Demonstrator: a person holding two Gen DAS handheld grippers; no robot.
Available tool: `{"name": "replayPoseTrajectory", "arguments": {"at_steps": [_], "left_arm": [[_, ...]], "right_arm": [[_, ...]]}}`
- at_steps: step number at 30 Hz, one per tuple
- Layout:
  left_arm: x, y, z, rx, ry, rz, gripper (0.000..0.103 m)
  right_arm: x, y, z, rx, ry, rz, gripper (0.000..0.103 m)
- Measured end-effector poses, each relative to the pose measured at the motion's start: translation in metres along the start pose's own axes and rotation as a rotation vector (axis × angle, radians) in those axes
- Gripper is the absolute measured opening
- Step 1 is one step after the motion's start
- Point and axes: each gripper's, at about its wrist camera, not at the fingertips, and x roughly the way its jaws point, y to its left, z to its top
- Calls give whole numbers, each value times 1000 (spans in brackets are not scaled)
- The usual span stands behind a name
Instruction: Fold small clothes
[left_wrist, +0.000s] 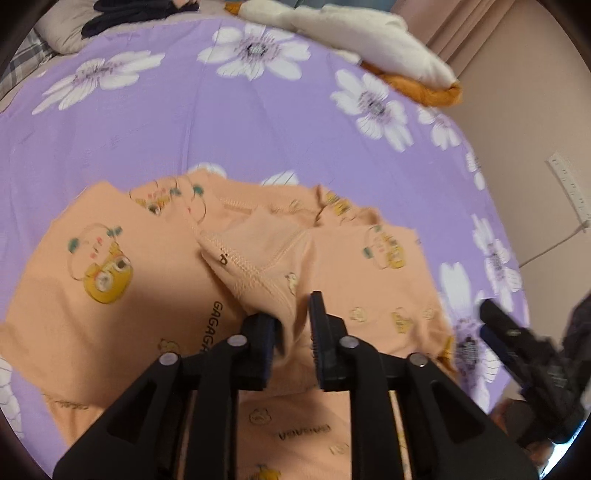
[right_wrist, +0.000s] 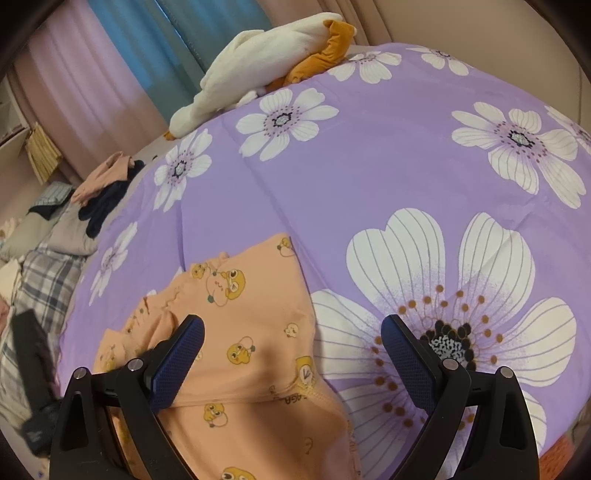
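Nearest the left wrist camera, the left tongs (left_wrist: 293, 332) stood partly apart with a raised ridge of the peach cartoon-print garment (left_wrist: 122, 317) running up between the two pads; whether the pads actually pinched the cloth could not be told, as the picture was blurred there and a gap showed beside one pad. The bunched fold, with its stitched hem (left_wrist: 240, 262) turned up, suggested the cloth had been lifted at its middle so that one part could be laid over another. The garment itself lay spread on the bed, over a purple sheet (left_wrist: 184, 129) printed with white flowers, a flat surface that suited the folding. In the right wrist view, the right tongs (right_wrist: 291, 354) hovered wide apart and held nothing, one blue pad (right_wrist: 177, 362) over the garment's edge and the other over a large printed flower (right_wrist: 454, 302), apparently placed to take that near edge next. The fold seemed only partly made, with the cloth rumpled near its far end. Further back, a white and orange plush toy (right_wrist: 258, 70) rested at the far edge of the bed, and a loose heap of dark and pink clothes (right_wrist: 107, 188) lay to the side, with pink and blue curtains (right_wrist: 122, 62) behind.
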Motion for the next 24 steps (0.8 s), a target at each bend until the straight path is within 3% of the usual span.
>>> {"name": "replayPoseTrajectory", "arguments": {"at_steps": [3, 5, 7, 13, 17, 24], "left_arm": [[-31, 5, 3, -4, -61, -23, 44], [-52, 16, 5, -29, -105, -14, 46], [-68, 32, 5, -64, -130, 8, 46], [-97, 104, -9, -228, -184, 164, 40], [-100, 140, -29, -302, -153, 190, 28], [-98, 160, -39, -340, -137, 196, 27]], "right_arm": [[1, 2, 0, -9, 4, 1, 96], [2, 5, -1, -17, 7, 1, 96], [4, 9, -2, -29, 13, 0, 96], [10, 26, -6, -80, 34, 27, 96], [15, 47, -12, -135, 57, 60, 96], [28, 106, -27, -275, 133, 161, 96]]}}
